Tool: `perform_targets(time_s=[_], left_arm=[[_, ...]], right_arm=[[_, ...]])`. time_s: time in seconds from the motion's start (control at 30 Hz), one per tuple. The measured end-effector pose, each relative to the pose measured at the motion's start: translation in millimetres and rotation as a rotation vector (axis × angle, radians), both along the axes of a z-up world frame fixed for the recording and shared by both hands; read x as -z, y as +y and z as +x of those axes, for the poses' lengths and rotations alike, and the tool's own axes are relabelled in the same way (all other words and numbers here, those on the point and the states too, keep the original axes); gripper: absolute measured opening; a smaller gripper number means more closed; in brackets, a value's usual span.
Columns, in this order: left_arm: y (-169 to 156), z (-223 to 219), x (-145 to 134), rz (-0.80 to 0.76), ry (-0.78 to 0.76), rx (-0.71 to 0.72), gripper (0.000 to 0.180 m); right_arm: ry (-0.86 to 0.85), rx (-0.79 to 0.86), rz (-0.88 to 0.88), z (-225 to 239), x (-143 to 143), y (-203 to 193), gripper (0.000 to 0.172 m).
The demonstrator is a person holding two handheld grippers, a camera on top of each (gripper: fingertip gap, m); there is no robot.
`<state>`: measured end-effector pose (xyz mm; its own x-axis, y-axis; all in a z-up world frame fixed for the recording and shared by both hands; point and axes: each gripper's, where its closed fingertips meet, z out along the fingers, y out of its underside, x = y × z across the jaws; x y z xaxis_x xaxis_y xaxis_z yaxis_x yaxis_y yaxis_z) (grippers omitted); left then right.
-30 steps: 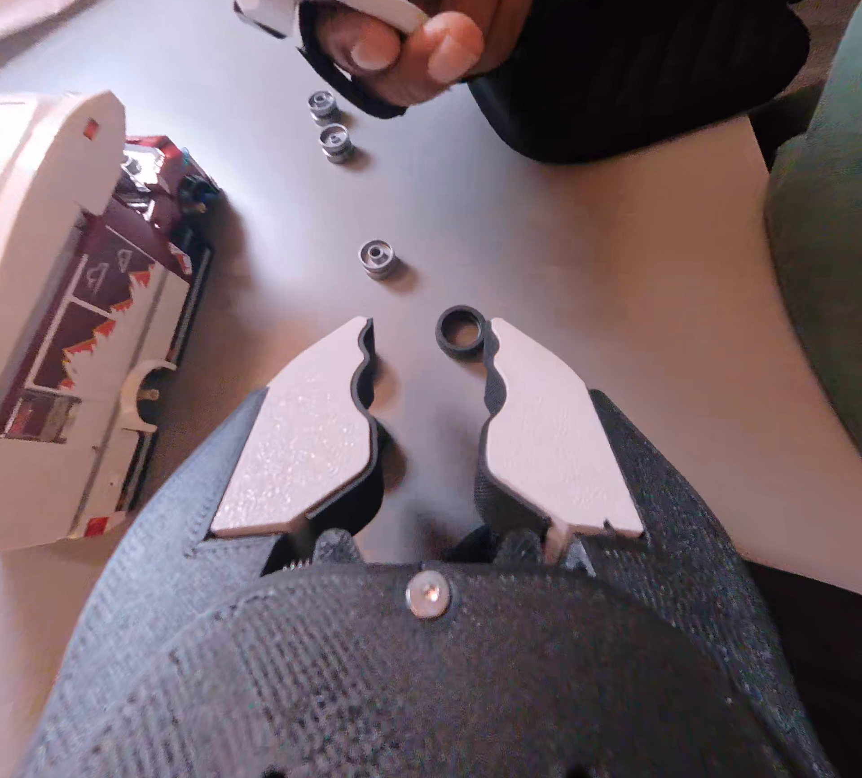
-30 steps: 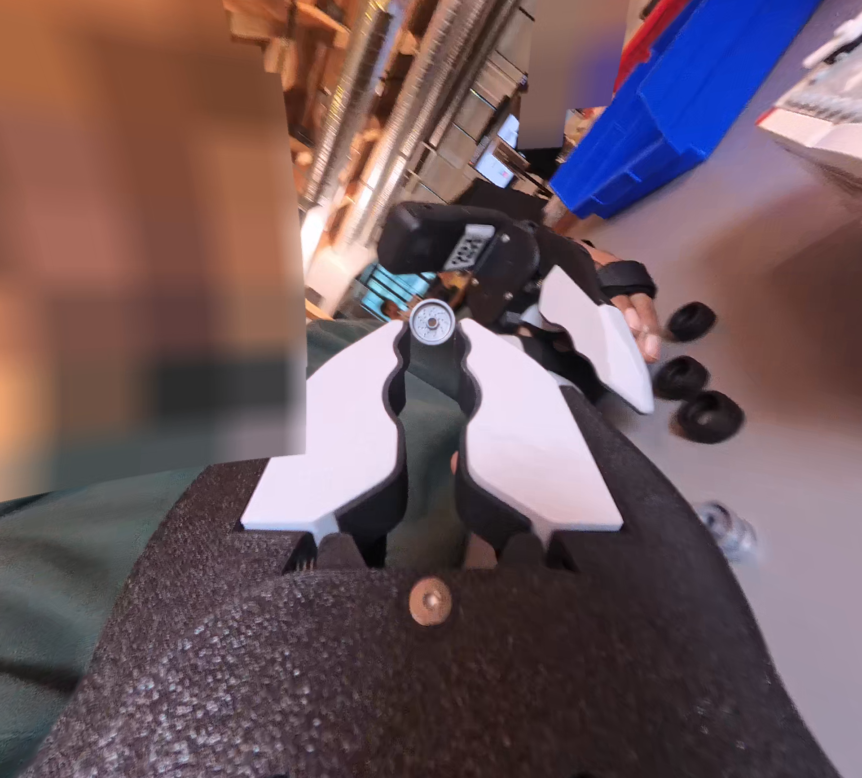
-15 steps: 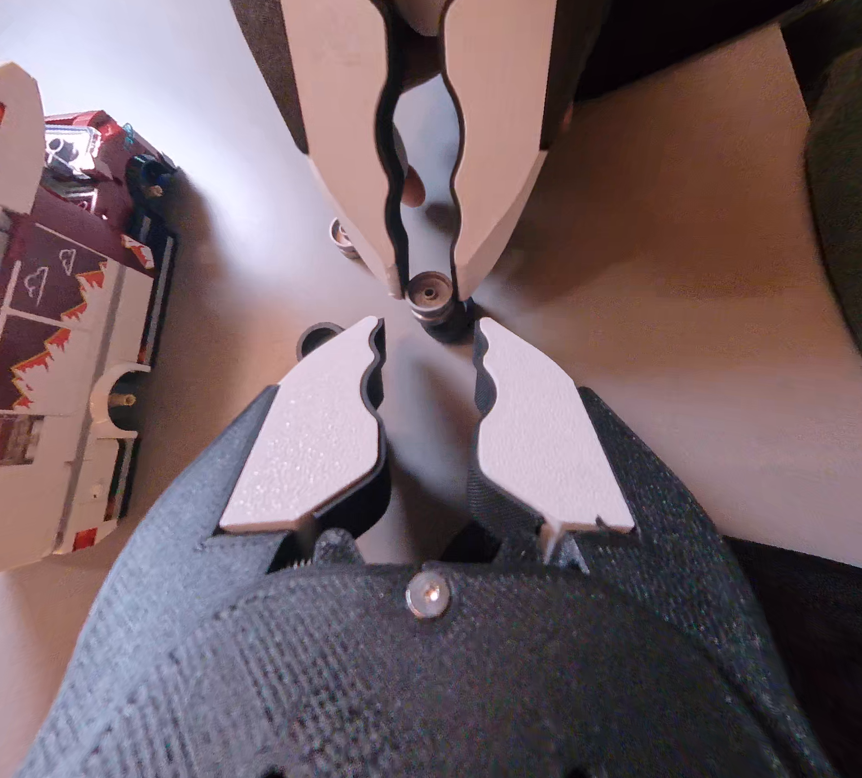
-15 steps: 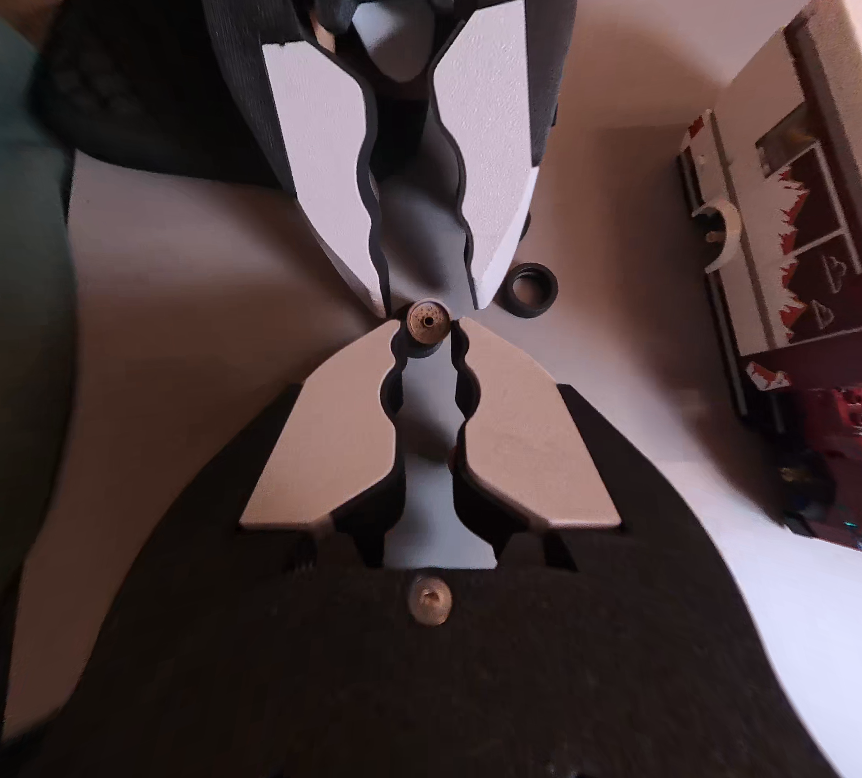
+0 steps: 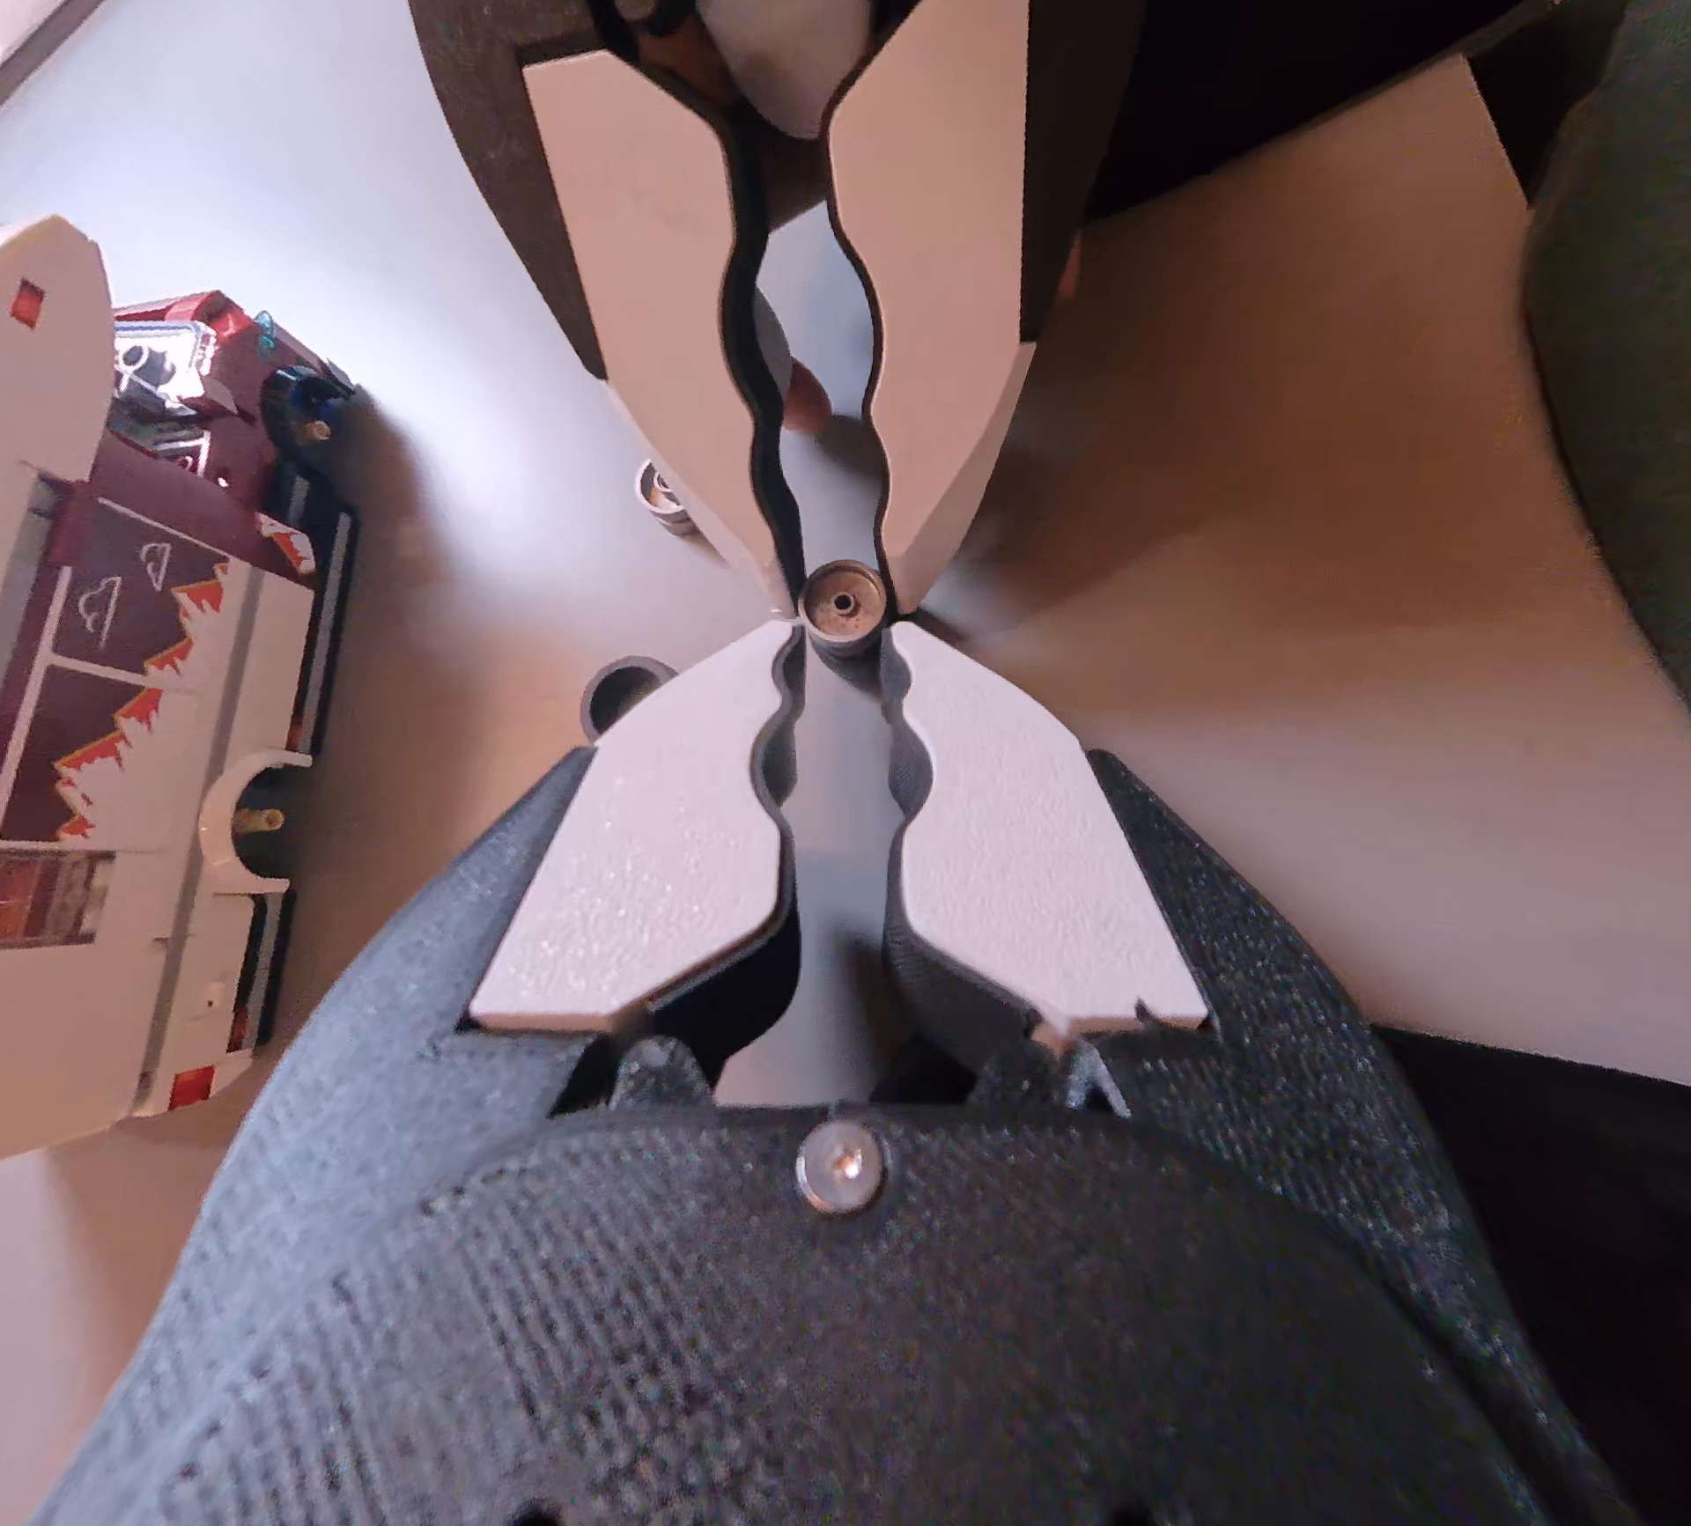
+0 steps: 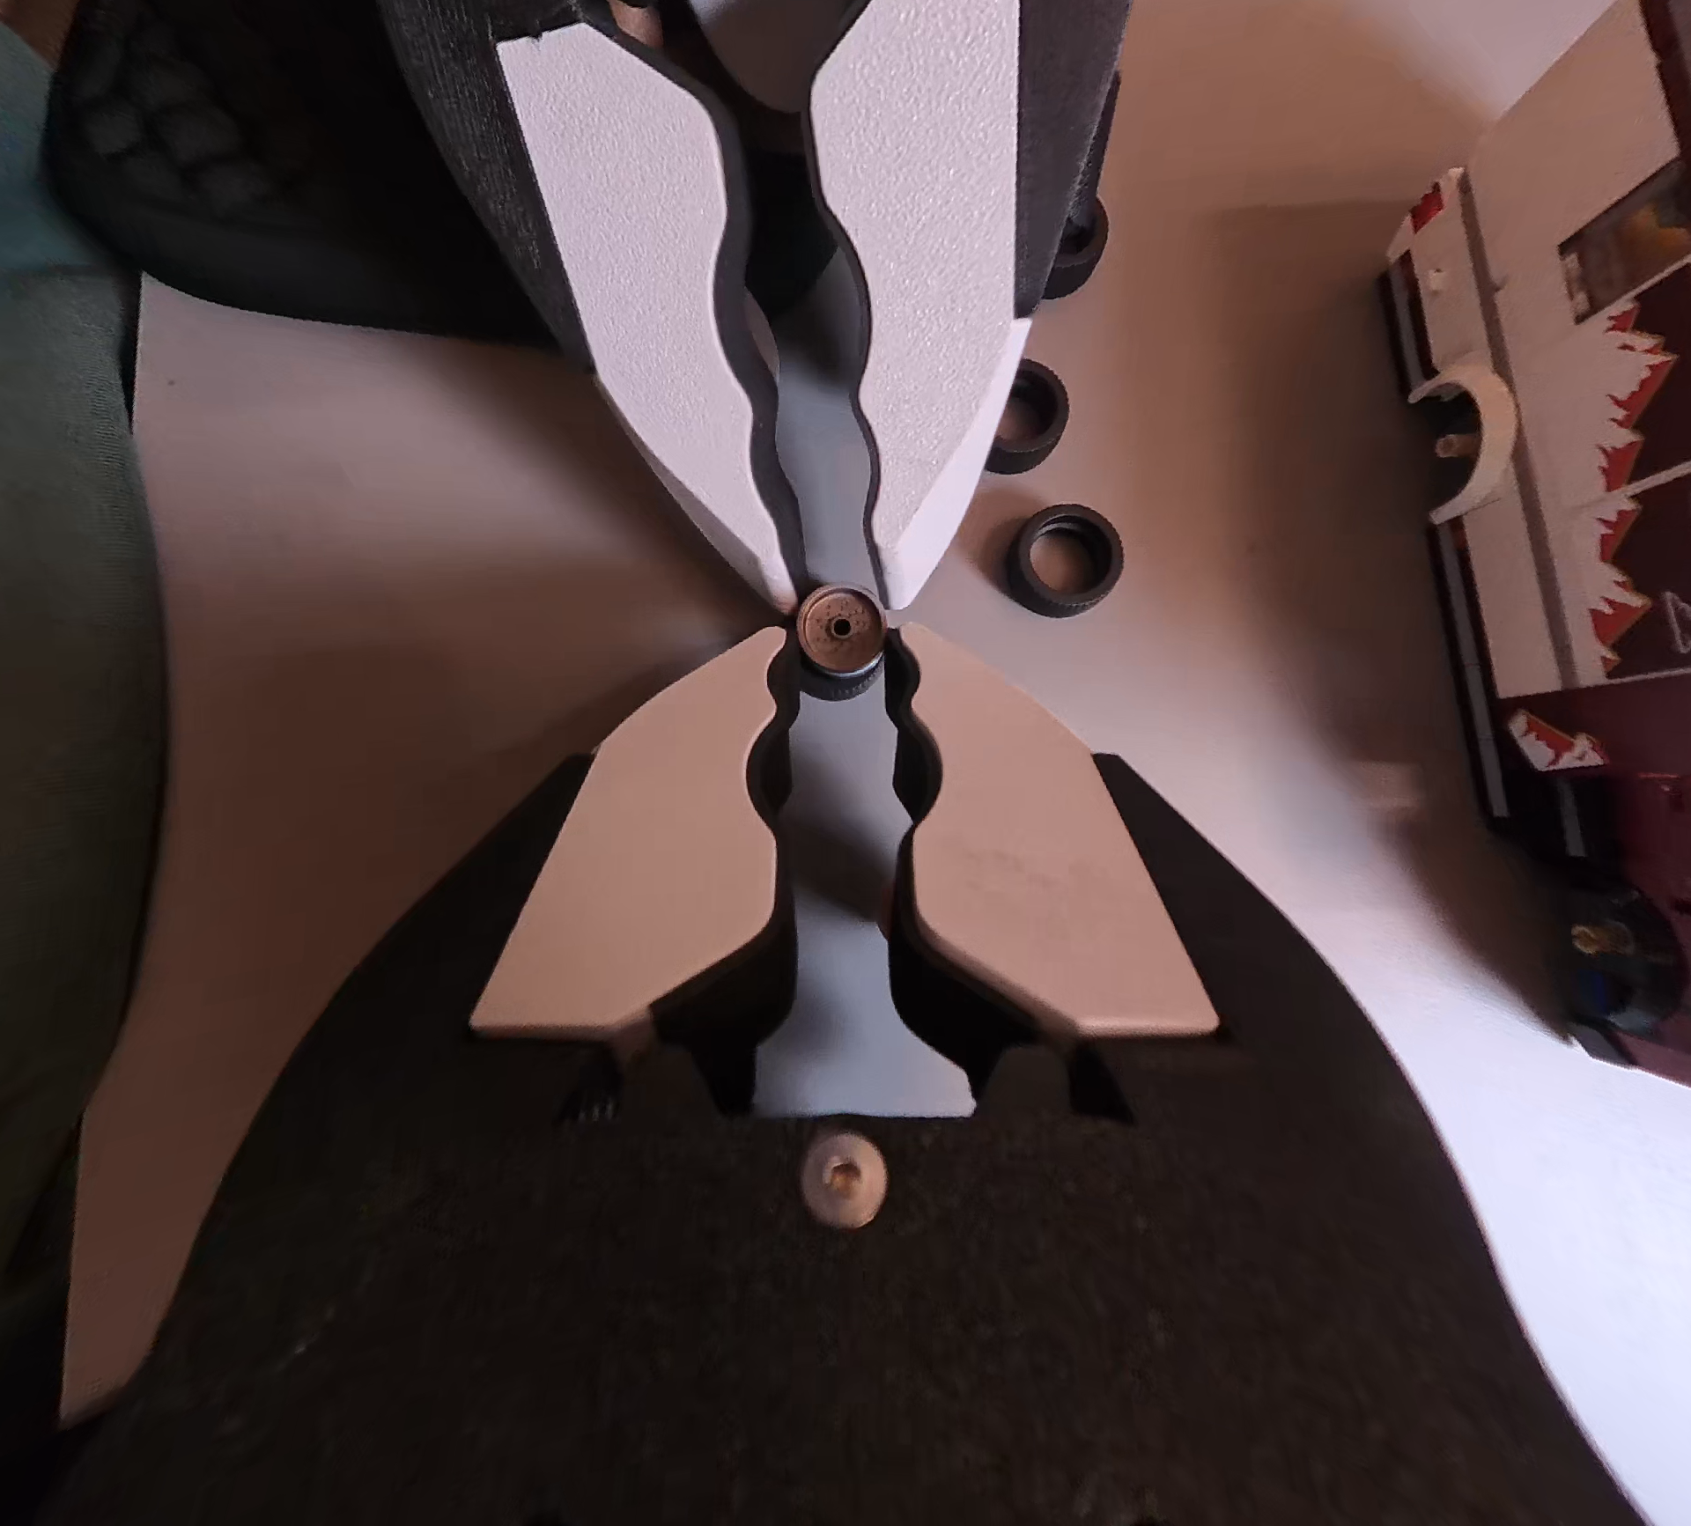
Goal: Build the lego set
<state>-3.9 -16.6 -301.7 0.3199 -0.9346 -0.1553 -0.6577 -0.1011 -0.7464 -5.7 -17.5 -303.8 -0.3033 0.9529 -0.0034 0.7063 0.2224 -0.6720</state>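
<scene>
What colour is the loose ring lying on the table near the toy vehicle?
Black, with a ribbed outer wall: the loose ring shows best in the right wrist view.

The right gripper (image 6: 840, 640) pointed up the frame, its pale fingers (image 6: 695, 796) closed on a small round grey metal wheel hub (image 6: 839, 620) with a black ribbed rubber tyre (image 6: 837, 682) directly beneath it. The left gripper (image 6: 833, 590) reached down from the top, fingertip to fingertip with it, its white tips at the same hub's far side. On the pale grey surface (image 6: 366, 494) to the right lay a loose black rubber tyre (image 6: 1064, 573), with two more black tyres (image 6: 1032, 421) farther back, partly hidden behind the left gripper. A white and maroon toy brick vehicle (image 6: 1556, 549) lay on its side at the right edge.
</scene>
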Motion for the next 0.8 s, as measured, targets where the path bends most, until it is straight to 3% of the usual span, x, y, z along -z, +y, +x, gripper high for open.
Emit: perform_targets(time_s=[0.63, 0.73, 0.8], left_arm=[[-2.5, 0.1, 0.2, -0.055, -0.01, 0.005, 0.014], [-1.8, 0.9, -7.5, -0.032, -0.056, 0.005, 0.022], [-2.1, 1.9, -7.1, -0.038, -0.059, 0.011, 0.016]], right_arm=[[-0.031, -0.012, -0.043, 1.5, 1.5, -2.4, 0.017], [-0.028, -0.014, -0.029, 1.5, 1.6, -2.3, 0.017], [-0.026, -0.018, -0.023, 1.6, 1.6, -2.3, 0.017]])
